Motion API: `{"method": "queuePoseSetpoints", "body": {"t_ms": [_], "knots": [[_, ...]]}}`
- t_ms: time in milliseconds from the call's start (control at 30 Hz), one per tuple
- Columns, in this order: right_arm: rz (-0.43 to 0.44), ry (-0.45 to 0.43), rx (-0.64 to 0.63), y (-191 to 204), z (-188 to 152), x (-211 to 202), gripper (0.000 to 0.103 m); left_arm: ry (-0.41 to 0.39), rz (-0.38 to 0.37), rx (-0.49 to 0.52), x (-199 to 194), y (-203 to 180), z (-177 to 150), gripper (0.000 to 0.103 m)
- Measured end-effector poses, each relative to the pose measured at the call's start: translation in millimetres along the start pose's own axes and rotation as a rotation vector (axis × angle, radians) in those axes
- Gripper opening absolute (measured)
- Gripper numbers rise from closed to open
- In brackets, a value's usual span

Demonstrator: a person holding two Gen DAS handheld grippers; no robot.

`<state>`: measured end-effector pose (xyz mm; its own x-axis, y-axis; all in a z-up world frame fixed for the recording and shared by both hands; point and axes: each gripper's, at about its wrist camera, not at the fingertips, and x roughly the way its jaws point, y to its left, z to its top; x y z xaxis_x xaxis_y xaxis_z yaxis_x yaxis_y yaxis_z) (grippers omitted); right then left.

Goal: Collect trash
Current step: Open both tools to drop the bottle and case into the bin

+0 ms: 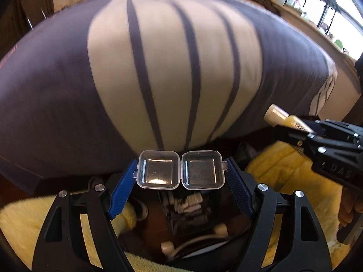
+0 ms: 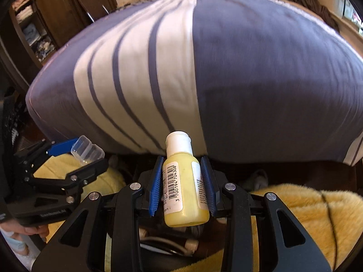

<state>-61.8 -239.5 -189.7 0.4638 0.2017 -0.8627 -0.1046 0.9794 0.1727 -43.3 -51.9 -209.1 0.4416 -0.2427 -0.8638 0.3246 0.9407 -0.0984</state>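
both hands loaded, no bin in sight yet

beyond both grippers lies the striped bed (image 1: 158,68). the left gripper (image 1: 181,172) is clamped across an opened clear plastic case (image 1: 181,170); the right gripper (image 2: 181,179) pinches a small yellow bottle (image 2: 183,185). this looks like the carrying step; next, i'd say, find a bin and let go over it.

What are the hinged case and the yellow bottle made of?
Hinged case: clear, glossy, rigid plastic by the look; the floor shows through it and a highlight glints. Yellow bottle: likely smooth plastic, with white cap and printed barcode label.
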Motion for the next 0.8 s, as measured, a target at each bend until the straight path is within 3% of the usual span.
{"method": "queuePoseSetpoints", "body": {"t_ms": [433, 800], "knots": [[0.062, 0.220, 0.068, -9, -17, 87, 0.034, 0.184, -0.038, -0.022, 72, 4, -32, 0.074], [0.052, 0.224, 0.058, -2, -10, 99, 0.035, 0.247, -0.074, -0.056, 96, 7, -25, 0.076]]}}
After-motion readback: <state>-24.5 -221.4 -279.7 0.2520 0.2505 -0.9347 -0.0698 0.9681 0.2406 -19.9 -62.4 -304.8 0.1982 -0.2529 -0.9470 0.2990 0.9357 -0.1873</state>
